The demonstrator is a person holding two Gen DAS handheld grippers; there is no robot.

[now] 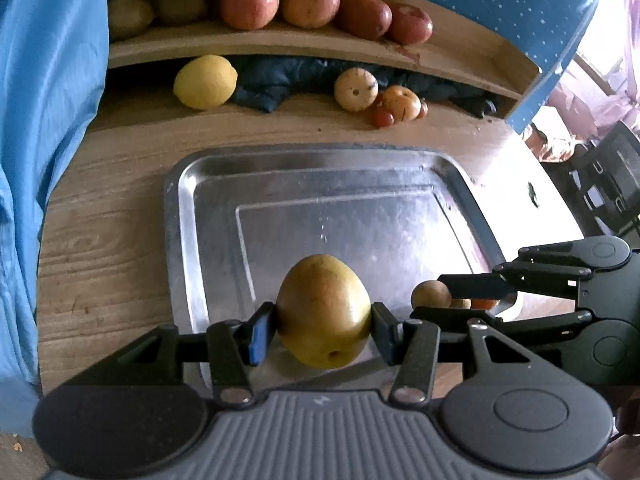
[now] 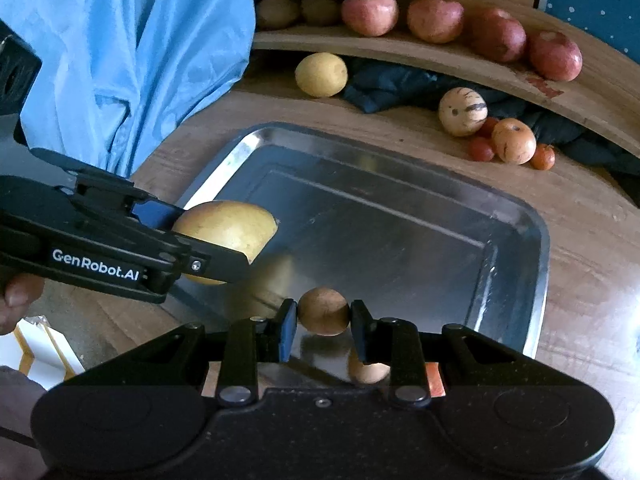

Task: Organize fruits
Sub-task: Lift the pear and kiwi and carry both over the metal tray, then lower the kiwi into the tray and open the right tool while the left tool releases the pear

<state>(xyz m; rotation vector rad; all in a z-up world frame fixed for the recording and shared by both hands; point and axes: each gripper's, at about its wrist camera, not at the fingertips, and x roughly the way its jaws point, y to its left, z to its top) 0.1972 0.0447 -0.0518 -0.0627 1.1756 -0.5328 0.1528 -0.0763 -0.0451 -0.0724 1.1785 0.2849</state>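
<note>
Left wrist view: your left gripper is clamped on a yellow-green pear, both pads pressed into its sides. Pear skin is smooth, olive-yellow with a brownish blush near the top, calyx pit facing the camera at the bottom. It hangs over the near edge of the steel tray, at 6 o'clock of the tray. Tray floor is bare and reflective. Your right gripper comes in from 3 o'clock, fingers narrow on a small brown round fruit. Beyond the tray at 12 o'clock: a lemon at 11, a pale striped round fruit and an orange-tan one at 1, with small red ones beside them. Red apples sit in a row on the wooden shelf above. Blue cloth fills 9 o'clock.

Right wrist view: right gripper pinches the small brown fruit, pads touching both sides. Fruit is matte tan-brown, near spherical. It sits above the tray's near edge, 6 o'clock. Left gripper enters from 9 o'clock holding the pear over the tray's left rim. Lemon at 12, striped fruit at 1, apples on the shelf behind.
</note>
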